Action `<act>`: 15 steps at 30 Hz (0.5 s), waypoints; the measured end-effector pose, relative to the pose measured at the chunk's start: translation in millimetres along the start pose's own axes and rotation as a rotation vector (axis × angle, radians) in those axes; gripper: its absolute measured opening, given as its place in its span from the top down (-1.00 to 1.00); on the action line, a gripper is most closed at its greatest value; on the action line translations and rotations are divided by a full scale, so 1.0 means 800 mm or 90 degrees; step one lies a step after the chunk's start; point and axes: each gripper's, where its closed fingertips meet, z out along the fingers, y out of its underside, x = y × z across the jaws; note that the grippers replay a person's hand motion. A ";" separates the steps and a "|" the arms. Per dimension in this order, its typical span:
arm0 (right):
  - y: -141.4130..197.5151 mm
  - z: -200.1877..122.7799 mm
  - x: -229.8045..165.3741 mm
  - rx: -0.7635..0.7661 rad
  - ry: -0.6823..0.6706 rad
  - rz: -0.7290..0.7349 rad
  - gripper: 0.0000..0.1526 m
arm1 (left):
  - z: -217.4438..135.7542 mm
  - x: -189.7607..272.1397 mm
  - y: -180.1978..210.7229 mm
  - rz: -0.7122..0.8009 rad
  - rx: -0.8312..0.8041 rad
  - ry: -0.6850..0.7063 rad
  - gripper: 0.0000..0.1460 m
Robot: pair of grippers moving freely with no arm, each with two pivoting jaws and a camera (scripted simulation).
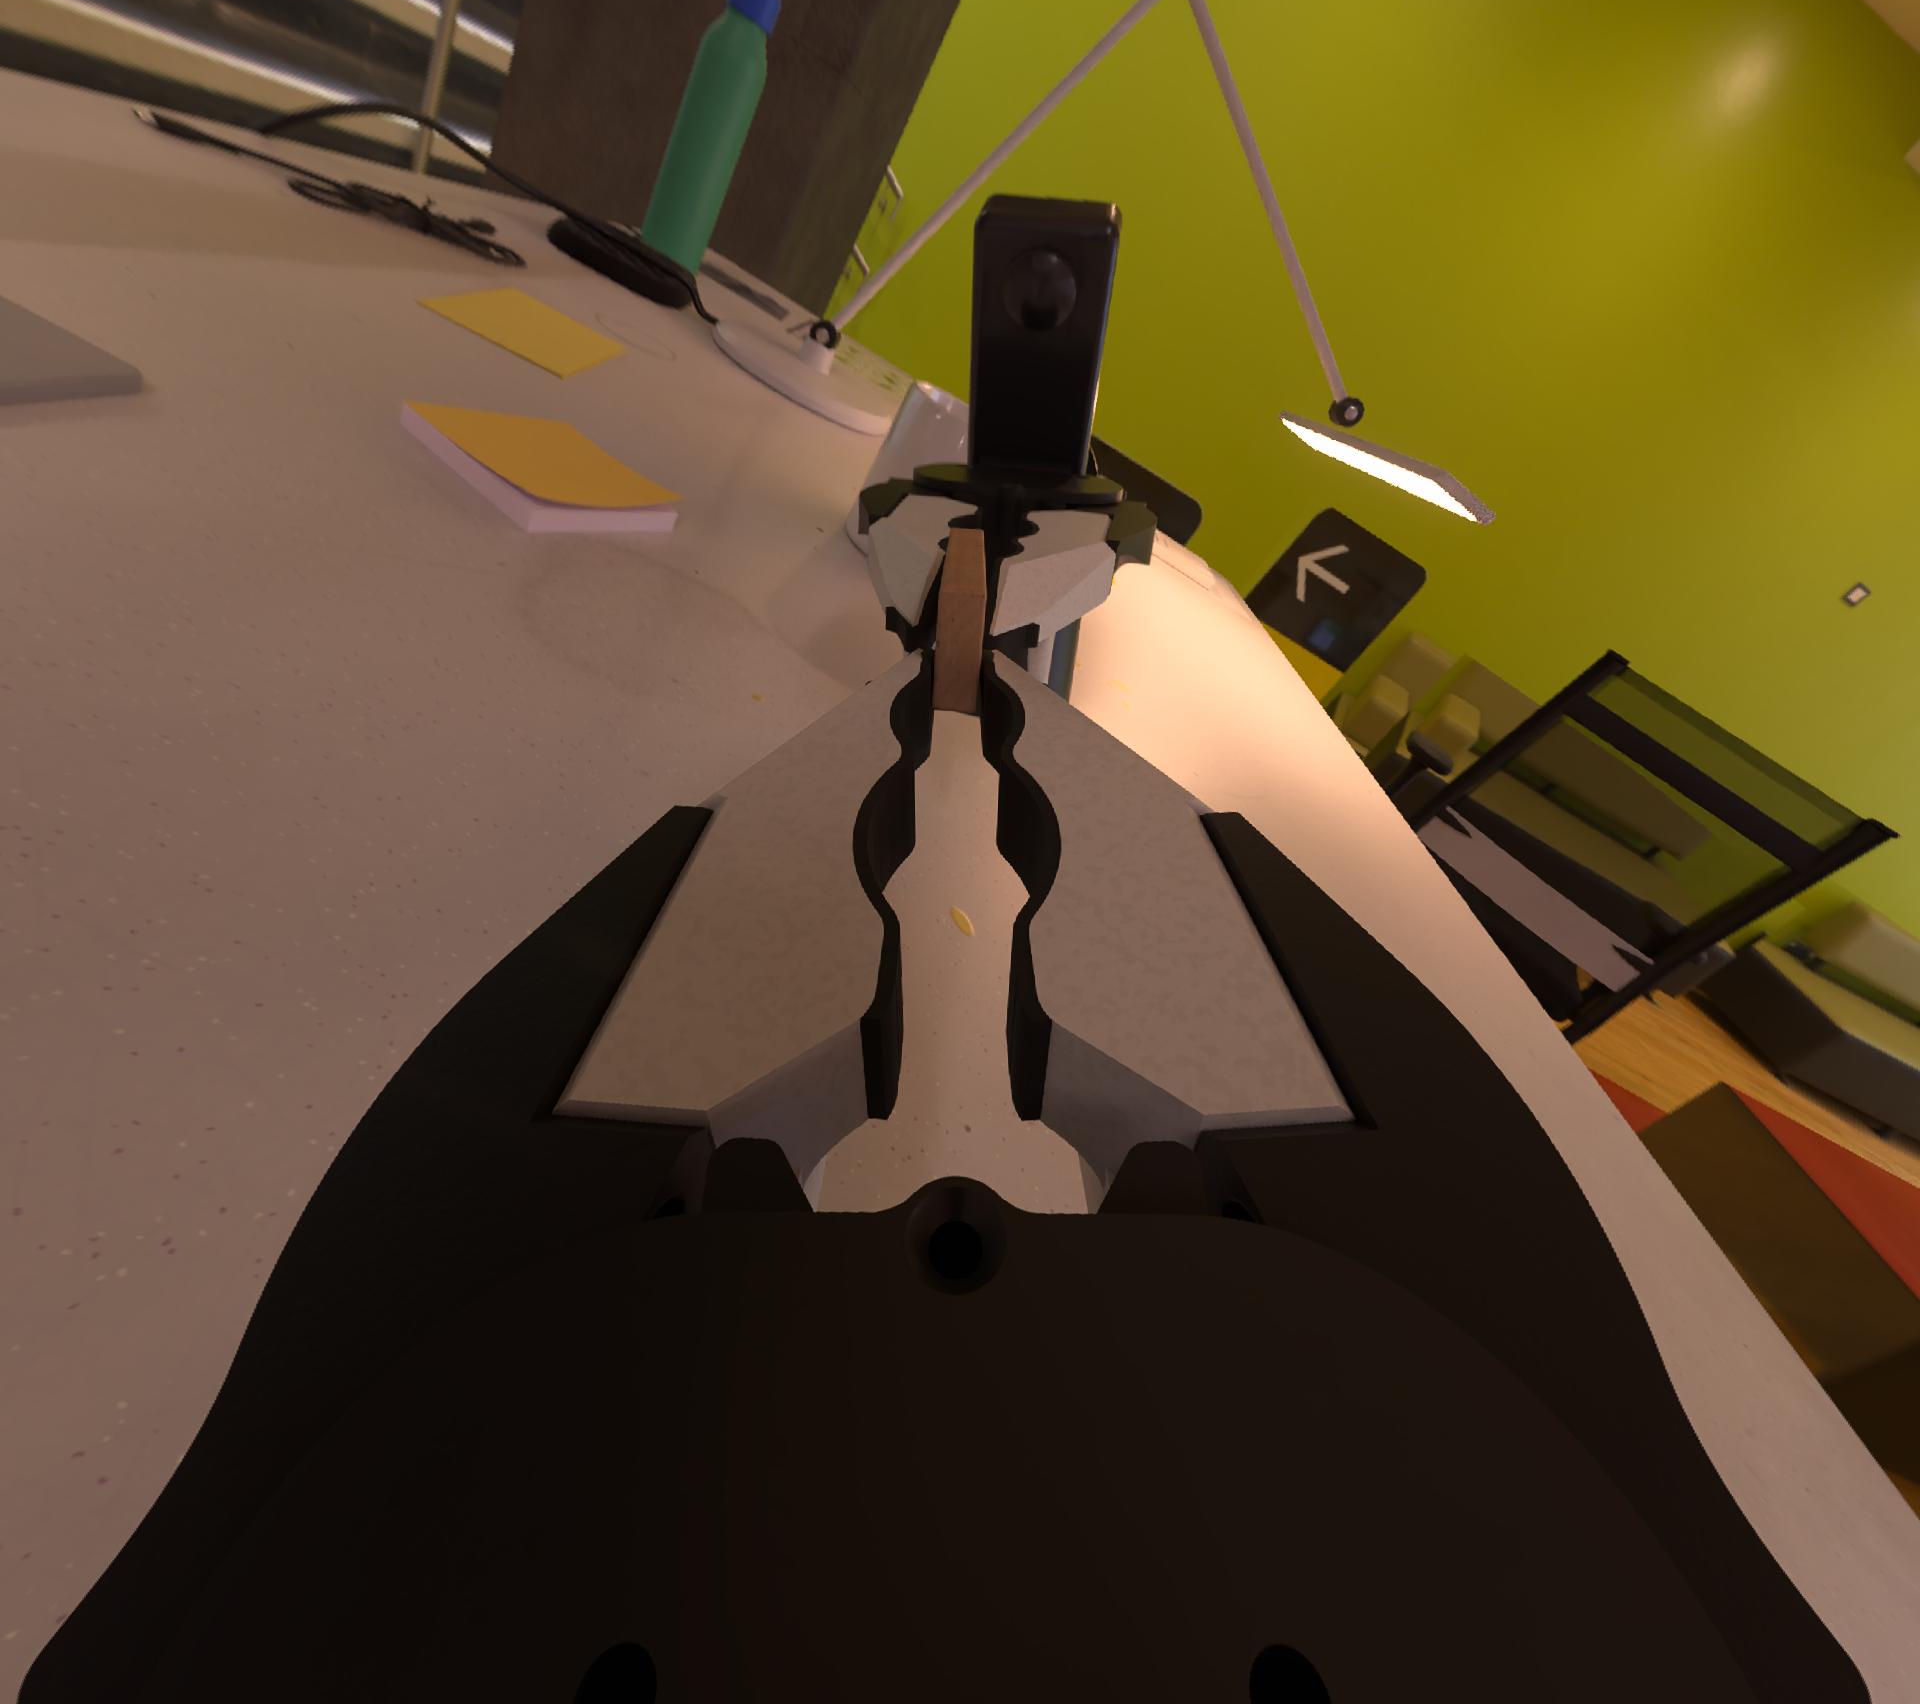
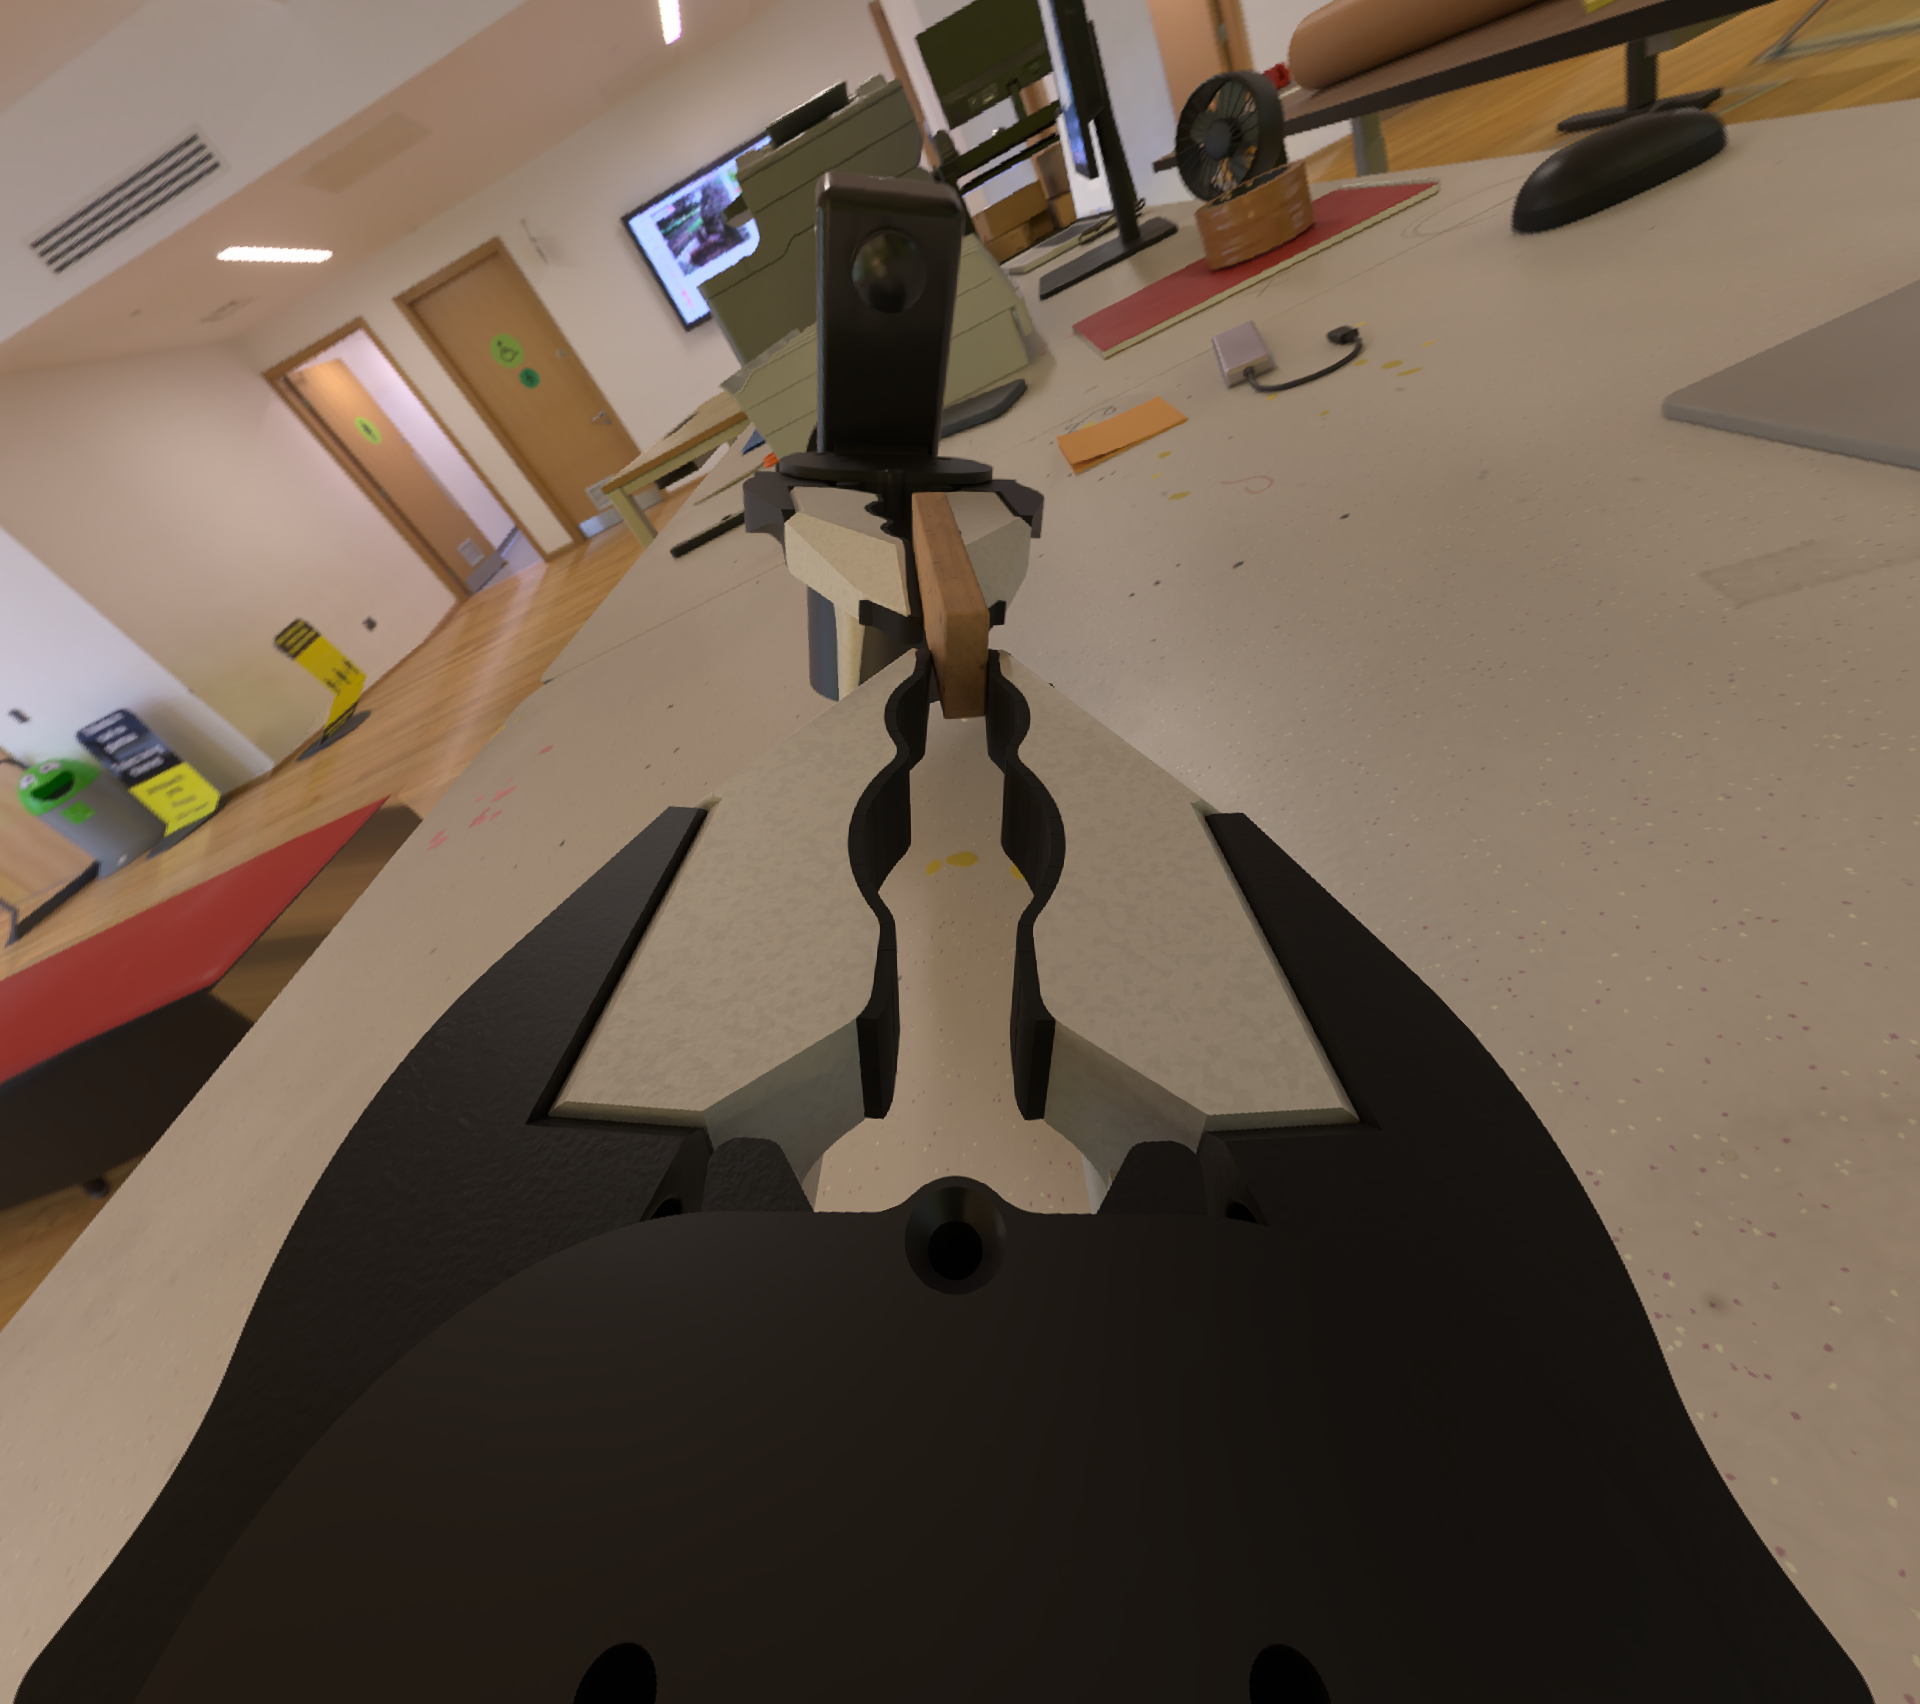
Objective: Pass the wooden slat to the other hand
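The wooden slat [image 1: 958, 615] is a short tan strip held in the air above the white table [image 1: 312, 823]. My left gripper [image 1: 956, 680] is shut on its near end. My right gripper [image 1: 962, 628] faces it head-on and grips the far end. In the right wrist view the slat [image 2: 951, 605] runs from my right gripper [image 2: 958, 683], which is shut on it, to the left gripper [image 2: 940, 628] opposite. Both pairs of jaws stand equally narrow, pressed on the slat's sides. The slat's middle is hidden between the fingertips.
A green bottle [image 1: 712, 116], two yellow note pads [image 1: 540, 459], cables [image 1: 416, 210] and a desk lamp [image 1: 1382, 465] stand on the left view's side. An orange envelope [image 2: 1122, 428], a grey adapter [image 2: 1242, 353], a fan [image 2: 1231, 132] and a monitor [image 2: 1070, 44] lie beyond.
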 end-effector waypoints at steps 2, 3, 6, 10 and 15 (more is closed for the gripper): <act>-0.004 -0.002 0.003 0.013 0.010 0.003 0.73 | -0.007 0.000 -0.010 0.011 0.025 -0.007 0.90; -0.006 -0.004 0.005 0.019 0.014 0.004 0.61 | -0.014 -0.001 -0.017 0.019 0.043 -0.016 0.90; -0.008 -0.007 0.011 0.020 0.040 -0.013 0.50 | -0.051 -0.017 -0.056 0.067 0.137 -0.098 0.90; -0.010 0.011 0.030 -0.024 0.135 -0.125 0.53 | -0.151 -0.056 -0.115 0.165 0.297 -0.345 0.90; -0.009 0.094 0.055 -0.154 0.131 -0.171 0.45 | -0.237 -0.089 -0.129 0.242 0.312 -0.584 0.90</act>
